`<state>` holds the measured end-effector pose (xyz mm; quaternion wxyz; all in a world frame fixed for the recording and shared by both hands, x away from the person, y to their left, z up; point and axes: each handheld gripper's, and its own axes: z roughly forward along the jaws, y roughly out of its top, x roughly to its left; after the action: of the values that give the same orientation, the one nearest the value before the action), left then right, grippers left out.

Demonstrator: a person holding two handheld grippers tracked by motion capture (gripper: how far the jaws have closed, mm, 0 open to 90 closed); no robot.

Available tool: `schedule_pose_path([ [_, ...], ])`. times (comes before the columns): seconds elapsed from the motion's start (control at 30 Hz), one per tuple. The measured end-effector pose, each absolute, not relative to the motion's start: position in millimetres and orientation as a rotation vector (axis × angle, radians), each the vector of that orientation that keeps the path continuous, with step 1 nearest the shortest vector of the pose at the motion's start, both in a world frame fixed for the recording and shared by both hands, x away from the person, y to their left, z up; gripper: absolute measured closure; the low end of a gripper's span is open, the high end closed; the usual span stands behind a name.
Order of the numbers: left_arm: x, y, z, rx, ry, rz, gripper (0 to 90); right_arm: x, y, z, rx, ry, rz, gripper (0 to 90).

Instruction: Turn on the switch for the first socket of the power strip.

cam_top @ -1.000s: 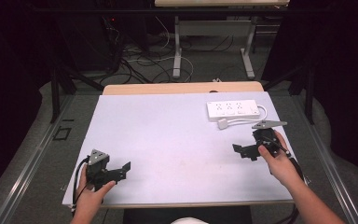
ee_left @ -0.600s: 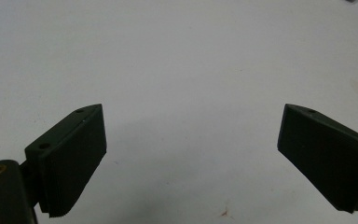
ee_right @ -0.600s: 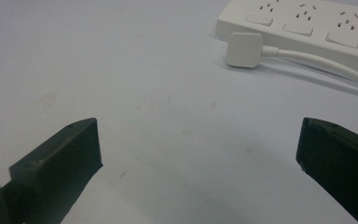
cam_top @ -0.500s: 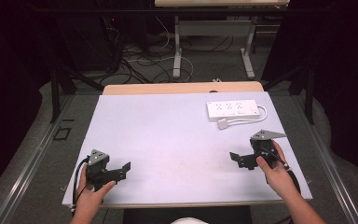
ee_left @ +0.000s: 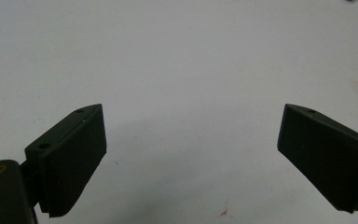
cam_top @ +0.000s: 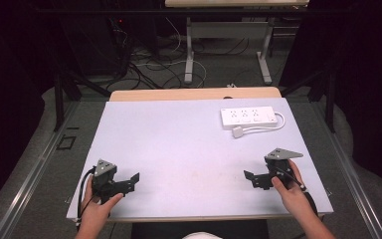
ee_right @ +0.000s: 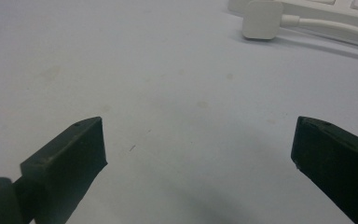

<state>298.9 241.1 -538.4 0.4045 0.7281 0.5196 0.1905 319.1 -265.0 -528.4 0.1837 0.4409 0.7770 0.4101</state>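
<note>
Table (cam_top: 179, 144) first: big pale sheet, mostly bare, a few faint stains near the front. My hands sit at its near edge, wide apart.

Power strip (cam_top: 246, 117) is the thing I'd be working on. It lies flat at the far right of the table, well ahead of my right side. Its white cable (cam_top: 266, 127) loops off the right end and comes back along the near side to the plug (cam_top: 237, 132), which lies loose on the table just beside the strip, not in any socket.

Right gripper (cam_top: 252, 179), in my right hand, low over the table near the front right, jaws spread wide, nothing between them. From the right gripper view the plug (ee_right: 261, 19) is up ahead and right of centre, so I'm not lined up on it.

Left gripper (cam_top: 132, 180), front left, well apart from everything, jaws also wide open and empty, bare table in front of them.

Risks, my call:
- Reaching straight ahead misses the plug, and a jaw could shove it or the strip toward the back edge.
- The plug is small and flat, so a shallow pinch could slip off.
- The cable loop is springy, so it may twist the plug once lifted.
- Nothing holds the strip, so pushing the plug in one-handed would likely slide it. Left gripper is far from helping.
</note>
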Motion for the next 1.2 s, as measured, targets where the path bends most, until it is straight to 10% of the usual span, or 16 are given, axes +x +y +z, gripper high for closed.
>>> schedule_pose_path([
  [1.2,299.5,240.2,-538.9,1.853,1.309,0.476,7.8,318.3,-264.6,-557.3,1.253,2.197,1.151,4.5],
])
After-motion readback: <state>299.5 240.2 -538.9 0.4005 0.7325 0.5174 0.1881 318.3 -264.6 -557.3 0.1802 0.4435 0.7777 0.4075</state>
